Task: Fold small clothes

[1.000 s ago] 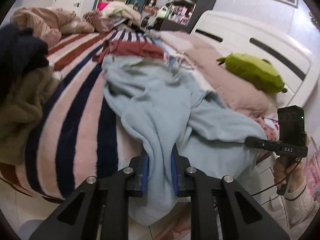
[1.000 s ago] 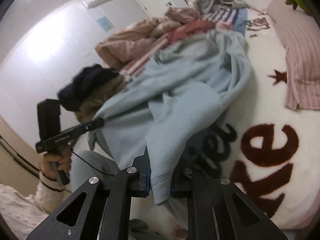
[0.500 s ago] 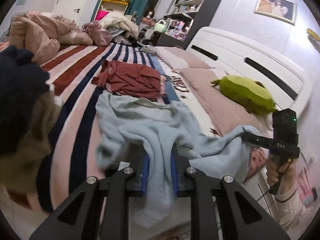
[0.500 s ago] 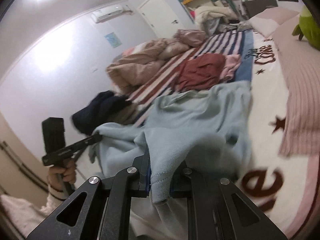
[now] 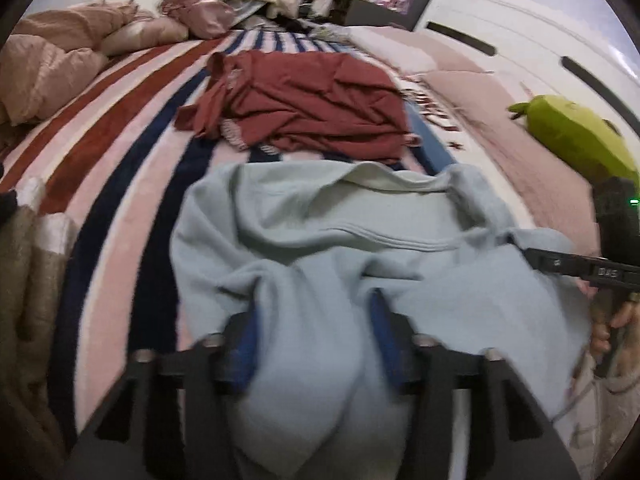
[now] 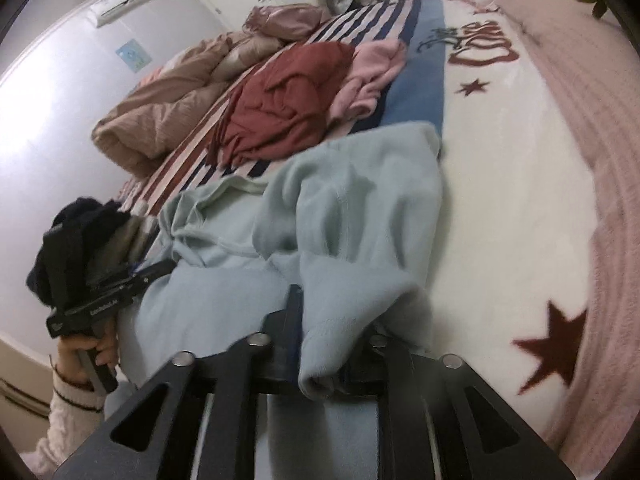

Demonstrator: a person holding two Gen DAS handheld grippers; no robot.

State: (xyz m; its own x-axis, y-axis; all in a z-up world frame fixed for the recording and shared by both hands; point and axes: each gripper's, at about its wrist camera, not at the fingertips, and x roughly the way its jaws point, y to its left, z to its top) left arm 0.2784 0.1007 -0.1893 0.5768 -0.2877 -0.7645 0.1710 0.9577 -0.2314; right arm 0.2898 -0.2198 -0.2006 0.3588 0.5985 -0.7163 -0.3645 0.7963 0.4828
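Note:
A light blue sweatshirt (image 5: 340,232) lies spread on the bed, collar away from me, its near hem bunched at both grippers. My left gripper (image 5: 312,320) is opening; its blue pads stand wide apart with the hem lying loosely between them. In the right wrist view the same sweatshirt (image 6: 352,200) drapes over my right gripper (image 6: 332,320), whose jaws are also opening. A fold of the hem hangs between them and covers the right finger. Neither pair of pads visibly presses the cloth.
A crumpled dark red garment (image 5: 312,108) lies just beyond the collar, with a pink one (image 6: 372,68) beside it. A beige quilt (image 5: 52,64) is heaped far left. A dark and olive clothes pile (image 6: 76,232) sits near left. A green plush (image 5: 576,136) rests by the white headboard (image 5: 520,32).
Both grippers have swung forward and down over the bed, laying the sweatshirt out flat. Their jaws, shut on the hem before, now stand apart, the left much wider.

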